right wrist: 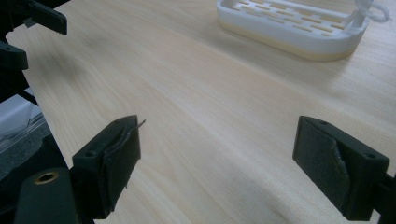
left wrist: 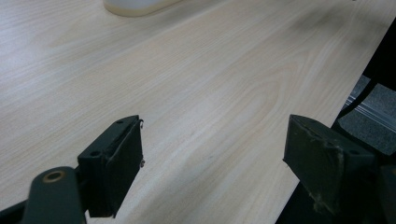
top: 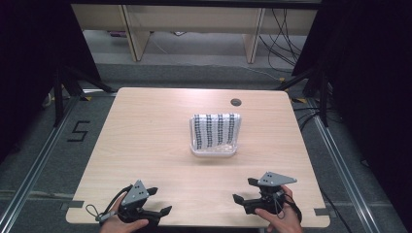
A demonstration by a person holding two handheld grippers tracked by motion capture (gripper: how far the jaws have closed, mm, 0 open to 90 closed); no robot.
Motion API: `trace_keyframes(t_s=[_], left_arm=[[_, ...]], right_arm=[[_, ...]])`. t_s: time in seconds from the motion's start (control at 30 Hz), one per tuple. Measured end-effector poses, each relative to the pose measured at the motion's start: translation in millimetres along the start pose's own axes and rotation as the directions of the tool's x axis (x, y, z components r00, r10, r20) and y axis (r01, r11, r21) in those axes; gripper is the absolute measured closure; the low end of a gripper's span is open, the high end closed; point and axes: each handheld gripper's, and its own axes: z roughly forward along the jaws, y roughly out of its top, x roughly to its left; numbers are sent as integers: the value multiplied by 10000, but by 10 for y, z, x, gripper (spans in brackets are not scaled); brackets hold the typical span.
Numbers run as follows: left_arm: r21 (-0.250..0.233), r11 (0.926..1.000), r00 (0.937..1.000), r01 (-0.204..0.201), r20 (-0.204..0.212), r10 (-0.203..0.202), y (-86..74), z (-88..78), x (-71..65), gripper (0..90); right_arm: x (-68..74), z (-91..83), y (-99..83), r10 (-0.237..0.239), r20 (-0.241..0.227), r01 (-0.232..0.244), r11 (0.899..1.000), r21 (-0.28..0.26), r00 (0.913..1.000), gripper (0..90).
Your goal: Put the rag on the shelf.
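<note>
Looking at how things lie, pretty much nothing has been started: the white slotted plastic tray [top: 214,149] with a black-and-white striped cloth-like piece [top: 216,130] propped upright in it is sat around the middle of the pale wood-grain table [top: 145,145], slightly to the right, well apart from both tools. The left gripper [top: 158,201] is held at the near-left edge of the table with its jaws spread wide and nothing gripped, and the right gripper [top: 245,190] is held at the near-right edge, likewise wide open and empty. So the whole job seems to be left, probably a reach forward toward the tray and a grab of whatever is meant to be handled, though that's only a guess from the layout. Worth noting what's given by each camera: from the high view the striped piece and the dark round cable hole [top: 236,102] at the far side of the table can be made out, plus both hands. In the right gripper view the tray's [right wrist: 289,28] slotted base is seen up close at the far right, with the other gripper's black parts off at the far left. In the left gripper view just a rounded white corner of the tray [left wrist: 135,5] is caught at the top edge, and bare wood lies between the jaws.
</note>
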Motion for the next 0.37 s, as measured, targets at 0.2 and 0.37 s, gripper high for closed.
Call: trace_keyframes(t_s=[0.2,0.37], left_arm=[[-213,9997,9999,144,-44,-144,-12,4,24,189],[-260,9993,9996,261,-87,-263,-20,7,41,189]], right_arm=[[-6,23,-9,7,-239,-7,10000,7,9997,162],[-9,12,-14,87,-102,-86,9999,98,9999,162]])
